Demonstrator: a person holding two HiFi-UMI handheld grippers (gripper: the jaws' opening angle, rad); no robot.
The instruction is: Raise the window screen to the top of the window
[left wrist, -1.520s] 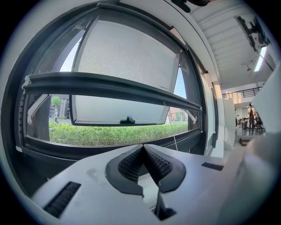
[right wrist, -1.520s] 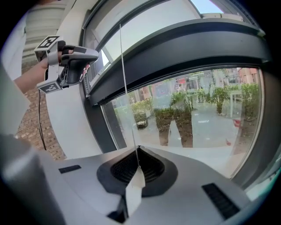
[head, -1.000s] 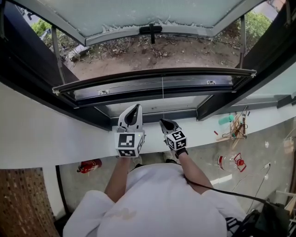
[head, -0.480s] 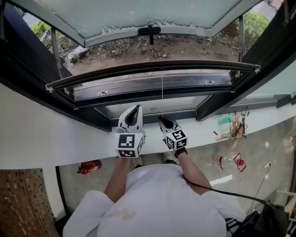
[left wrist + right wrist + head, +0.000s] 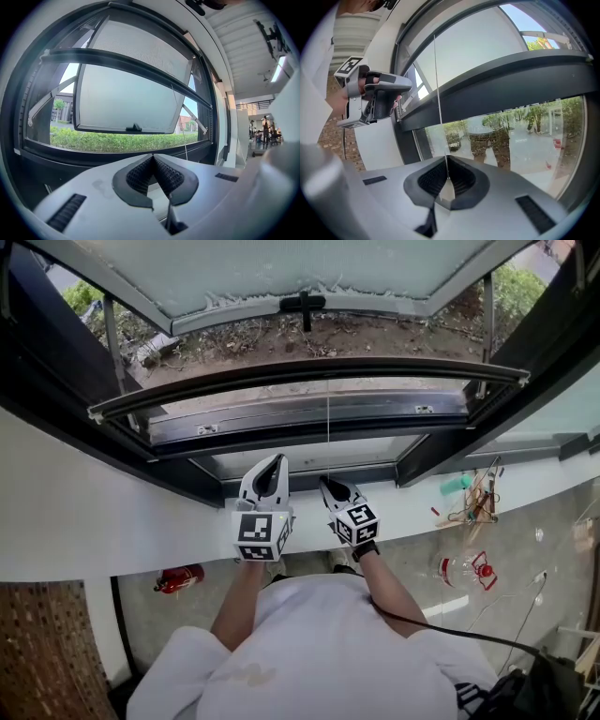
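Observation:
The window screen's dark bottom bar (image 5: pixel 309 371) spans the window opening, above the lower frame. A thin pull cord (image 5: pixel 328 427) drops from it to my right gripper (image 5: pixel 328 486), which is shut on the cord just over the white sill. In the right gripper view the cord (image 5: pixel 438 93) runs from the bar (image 5: pixel 511 79) down into the closed pads of the right gripper (image 5: pixel 446 165). My left gripper (image 5: pixel 275 465) hovers beside it to the left, shut and empty. In the left gripper view the left gripper (image 5: pixel 153 160) faces the bar (image 5: pixel 126 61) and the cord (image 5: pixel 180 117).
The glass sash (image 5: pixel 300 263) is swung outward, with a black handle (image 5: pixel 305 302). A white sill (image 5: pixel 112 512) runs under the window. On the floor lie a red extinguisher (image 5: pixel 181 576), a red-capped bottle (image 5: pixel 469 568) and small clutter (image 5: pixel 473 495). A black cable (image 5: pixel 441 626) trails from the right hand.
The screen's bottom bar has risen toward the top of the opening. My right gripper has lifted a little with the cord. The left gripper has stayed put.

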